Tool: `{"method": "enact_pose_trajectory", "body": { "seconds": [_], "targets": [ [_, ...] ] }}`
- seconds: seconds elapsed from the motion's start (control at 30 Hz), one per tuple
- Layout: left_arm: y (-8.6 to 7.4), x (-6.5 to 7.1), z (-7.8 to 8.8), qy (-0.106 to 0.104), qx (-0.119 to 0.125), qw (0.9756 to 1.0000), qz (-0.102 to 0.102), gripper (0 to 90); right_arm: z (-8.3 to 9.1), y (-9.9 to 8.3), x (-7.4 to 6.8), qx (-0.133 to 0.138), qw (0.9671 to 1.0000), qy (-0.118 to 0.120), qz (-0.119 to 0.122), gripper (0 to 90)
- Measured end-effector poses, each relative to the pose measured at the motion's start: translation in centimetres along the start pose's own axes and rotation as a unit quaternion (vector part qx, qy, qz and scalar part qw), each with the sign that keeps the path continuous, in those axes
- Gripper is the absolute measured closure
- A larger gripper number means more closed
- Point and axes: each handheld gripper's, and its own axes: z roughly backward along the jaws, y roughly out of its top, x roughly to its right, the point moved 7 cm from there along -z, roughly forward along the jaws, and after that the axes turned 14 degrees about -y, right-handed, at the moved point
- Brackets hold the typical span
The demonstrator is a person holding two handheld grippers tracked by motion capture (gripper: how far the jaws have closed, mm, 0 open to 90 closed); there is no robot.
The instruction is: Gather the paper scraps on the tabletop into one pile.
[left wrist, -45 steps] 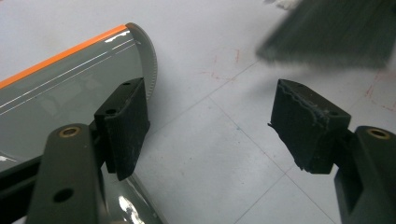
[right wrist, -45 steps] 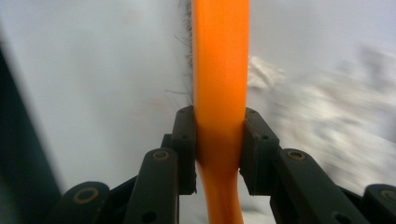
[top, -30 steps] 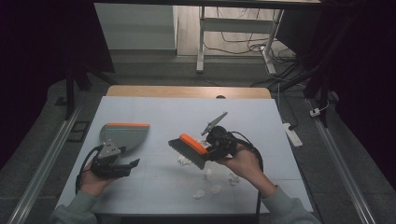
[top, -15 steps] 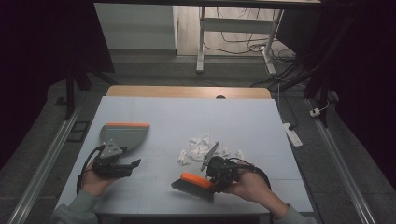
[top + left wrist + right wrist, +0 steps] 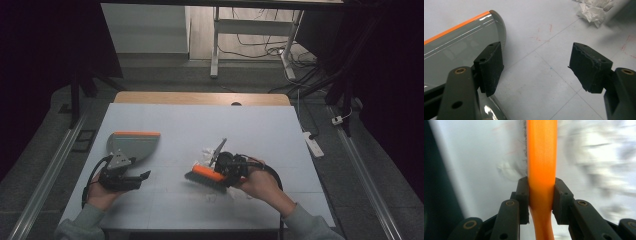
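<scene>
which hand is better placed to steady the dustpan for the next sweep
Left. Its open gripper sits right beside the dustpan, while the right gripper is clamped on the brush near the paper scraps.

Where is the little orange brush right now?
In the high view the orange brush sits right of centre on the table, clamped in the right gripper, with crumpled paper just behind it.
</scene>
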Motion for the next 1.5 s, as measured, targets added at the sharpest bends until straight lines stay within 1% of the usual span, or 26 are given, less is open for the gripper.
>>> {"method": "enact_pose_trajectory", "body": {
  "seconds": [0.07, 0.13, 0.17, 0.23, 0.3, 0.37, 0.4, 0.47, 0.5, 0.53, 0.57, 0.6, 0.7, 0.73, 0.8, 0.87, 0.93, 1.0, 1.03, 1.13, 1.23, 1.3, 1.4, 1.43, 1.47, 1.5],
  "targets": [
    [0.0, 0.0, 0.0, 0.000, 0.001, 1.0000, -0.001, 27.6, 0.1, 0.3, 1.4, 0.015, 0.9994, -0.009, -0.029, 70.0],
    [0.0, 0.0, 0.0, 0.000, 0.001, 1.0000, -0.001, 27.5, 0.7, 0.4, 2.2, 0.038, 0.9984, -0.014, -0.039, 70.0],
    [0.0, 0.0, 0.0, 0.000, 0.001, 1.0000, -0.001, 27.5, 1.1, 0.4, 2.2, 0.048, 0.9977, -0.012, -0.046, 70.0],
    [0.0, 0.0, 0.0, -0.001, 0.001, 1.0000, 0.000, 27.6, 2.1, 0.3, 2.0, 0.065, 0.9966, -0.002, -0.050, 70.1],
    [0.0, 0.0, 0.0, -0.001, 0.001, 1.0000, 0.000, 27.6, 2.9, 0.1, 1.2, 0.071, 0.9964, 0.013, -0.043, 70.0],
    [0.0, 0.1, 0.0, -0.001, 0.000, 1.0000, -0.003, 27.6, 3.3, -0.2, -0.1, 0.068, 0.9966, 0.034, -0.030, 70.0],
    [0.1, 0.1, 0.0, -0.001, 0.000, 1.0000, -0.003, 27.6, 3.4, -0.4, -0.9, 0.055, 0.9968, 0.047, -0.034, 70.0],
    [0.1, 0.2, -0.1, 0.000, 0.000, 1.0000, -0.003, 27.6, 2.9, -0.6, -2.3, 0.042, 0.9968, 0.064, -0.022, 70.0],
    [0.1, 0.2, -0.1, 0.000, 0.000, 1.0000, -0.003, 27.6, 2.4, -0.7, -2.8, 0.035, 0.9970, 0.067, -0.014, 70.0],
    [0.1, 0.2, -0.1, 0.000, -0.001, 1.0000, -0.003, 27.6, 1.8, -0.7, -3.0, 0.033, 0.9972, 0.067, 0.003, 70.0],
    [0.1, 0.1, -0.2, 0.000, -0.002, 1.0000, -0.003, 27.6, 1.4, -0.7, -3.1, 0.025, 0.9976, 0.064, 0.007, 70.0],
    [0.1, 0.1, -0.2, 0.000, -0.002, 1.0000, -0.003, 27.6, 0.7, -0.7, -3.0, 0.013, 0.9983, 0.056, 0.011, 70.1],
    [0.1, 0.1, -0.2, 0.000, -0.002, 1.0000, -0.003, 27.6, -0.2, 0.0, -1.7, 0.007, 0.9992, 0.038, 0.005, 70.0],
    [0.0, 0.1, -0.2, 0.000, -0.002, 1.0000, -0.003, 27.6, -0.5, 0.2, -1.0, 0.008, 0.9996, 0.026, 0.005, 70.0],
    [0.0, 0.1, -0.2, -0.001, -0.003, 1.0000, -0.003, 27.6, -1.0, 0.6, 0.6, 0.002, 0.9999, 0.005, -0.010, 70.0],
    [0.0, 0.1, -0.1, -0.001, -0.004, 1.0000, -0.004, 27.6, -0.9, 0.9, 1.6, 0.014, 0.9994, 0.002, -0.032, 70.1],
    [0.0, 0.1, -0.1, -0.001, -0.002, 1.0000, -0.003, 27.6, -0.1, 0.9, 1.9, 0.035, 0.9986, 0.010, -0.038, 70.0],
    [0.0, 0.1, -0.2, -0.002, -0.003, 1.0000, -0.003, 27.6, 1.3, 0.6, 1.6, 0.058, 0.9973, 0.026, -0.038, 70.1],
    [0.0, 0.1, -0.2, -0.002, -0.003, 1.0000, -0.003, 27.6, 2.0, 0.3, 1.4, 0.063, 0.9970, 0.028, -0.035, 70.1],
    [0.0, 0.2, -0.2, -0.002, -0.004, 1.0000, -0.005, 27.6, 3.7, -1.0, 0.4, 0.054, 0.9976, 0.034, -0.028, 70.1],
    [0.1, 0.3, -0.2, -0.001, -0.002, 1.0000, -0.005, 27.7, 4.4, -2.5, -0.8, 0.043, 0.9974, 0.056, -0.014, 70.0],
    [0.0, 0.3, -0.3, -0.002, -0.004, 1.0000, -0.005, 27.7, 4.2, -3.6, -1.6, 0.023, 0.9975, 0.067, 0.000, 70.1],
    [0.0, 0.2, -0.4, -0.002, -0.005, 1.0000, -0.005, 27.7, 2.8, -5.0, -2.4, -0.009, 0.9972, 0.069, 0.025, 70.0],
    [0.1, 0.2, -0.4, -0.002, -0.005, 1.0000, -0.005, 27.7, 2.3, -5.2, -2.5, -0.017, 0.9971, 0.065, 0.034, 70.0],
    [0.1, 0.3, -0.4, -0.002, -0.006, 1.0000, -0.005, 27.7, 1.8, -5.2, -2.5, -0.015, 0.9976, 0.057, 0.036, 70.1],
    [0.1, 0.3, -0.4, -0.001, -0.006, 1.0000, -0.005, 27.7, 1.7, -4.9, -2.2, -0.012, 0.9981, 0.054, 0.026, 70.0]
  ]
}}
